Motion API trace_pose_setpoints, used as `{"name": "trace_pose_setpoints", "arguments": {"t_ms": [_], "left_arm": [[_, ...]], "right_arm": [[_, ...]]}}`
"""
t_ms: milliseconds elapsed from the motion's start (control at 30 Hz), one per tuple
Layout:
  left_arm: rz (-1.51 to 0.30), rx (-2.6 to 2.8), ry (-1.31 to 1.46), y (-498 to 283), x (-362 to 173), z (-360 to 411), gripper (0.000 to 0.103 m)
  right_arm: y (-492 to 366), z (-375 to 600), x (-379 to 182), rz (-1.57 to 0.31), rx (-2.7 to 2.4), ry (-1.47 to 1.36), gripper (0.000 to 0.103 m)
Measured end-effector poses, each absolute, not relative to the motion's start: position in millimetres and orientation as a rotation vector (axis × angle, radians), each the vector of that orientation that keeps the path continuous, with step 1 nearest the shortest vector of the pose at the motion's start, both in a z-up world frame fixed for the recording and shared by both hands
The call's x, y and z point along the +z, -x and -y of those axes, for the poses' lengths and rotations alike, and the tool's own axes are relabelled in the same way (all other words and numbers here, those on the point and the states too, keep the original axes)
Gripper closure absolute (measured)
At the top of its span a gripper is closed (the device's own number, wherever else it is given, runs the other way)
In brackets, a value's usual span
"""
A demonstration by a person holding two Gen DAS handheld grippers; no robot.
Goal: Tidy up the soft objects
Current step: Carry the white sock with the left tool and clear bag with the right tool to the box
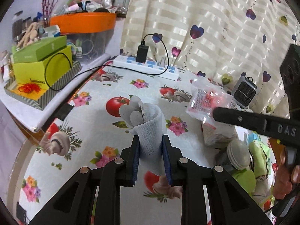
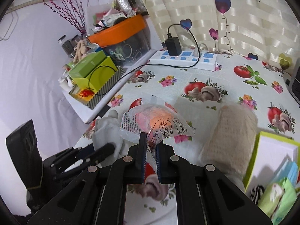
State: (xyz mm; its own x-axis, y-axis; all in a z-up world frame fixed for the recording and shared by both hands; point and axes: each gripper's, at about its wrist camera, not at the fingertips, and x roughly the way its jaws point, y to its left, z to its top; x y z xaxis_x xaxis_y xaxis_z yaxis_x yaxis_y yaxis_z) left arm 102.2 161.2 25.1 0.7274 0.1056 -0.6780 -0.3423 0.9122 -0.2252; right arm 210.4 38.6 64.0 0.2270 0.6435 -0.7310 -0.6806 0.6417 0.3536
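My left gripper [image 1: 151,140] is shut on a light grey sock [image 1: 148,123] and holds it upright above the patterned tablecloth [image 1: 97,123]. My right gripper [image 2: 151,144] is shut on a clear plastic packet with pink and orange contents [image 2: 155,121] and holds it above the table. The packet [image 1: 208,99] and the right gripper's finger [image 1: 241,119] also show at the right of the left wrist view. The left gripper [image 2: 105,150] and its sock [image 2: 105,131] show at the lower left of the right wrist view. A beige knitted sock [image 2: 228,136] lies right of the packet.
A white power strip [image 1: 148,64] with a black charger and cable lies at the table's far edge by the curtain. Green boxes [image 1: 41,63] and an orange-lidded bin [image 1: 84,22] crowd a shelf at left. A green-rimmed box [image 2: 273,161] holds items at right. A small grey heater [image 1: 243,91] stands far right.
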Motion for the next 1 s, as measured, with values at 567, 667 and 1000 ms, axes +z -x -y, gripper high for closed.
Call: {"name": "trace_pose_setpoints", "arguments": {"t_ms": [567, 667, 1000], "left_arm": [[-0.642, 0.279, 0.249, -50.8, 71.6, -104.8, 0.081], [-0.630, 0.268, 0.228, -46.9, 78.9, -92.7, 0.081], [-0.601, 0.228, 0.186, -42.4, 95.2, -61.5, 0.081]], "right_arm": [[-135.3, 28.9, 89.4, -0.859, 0.948, -0.042, 0.094], [-128.2, 39.9, 93.3, -0.837, 0.937, -0.045, 0.094], [-115.0, 74.7, 101.0, -0.780, 0.902, -0.077, 0.094]]}}
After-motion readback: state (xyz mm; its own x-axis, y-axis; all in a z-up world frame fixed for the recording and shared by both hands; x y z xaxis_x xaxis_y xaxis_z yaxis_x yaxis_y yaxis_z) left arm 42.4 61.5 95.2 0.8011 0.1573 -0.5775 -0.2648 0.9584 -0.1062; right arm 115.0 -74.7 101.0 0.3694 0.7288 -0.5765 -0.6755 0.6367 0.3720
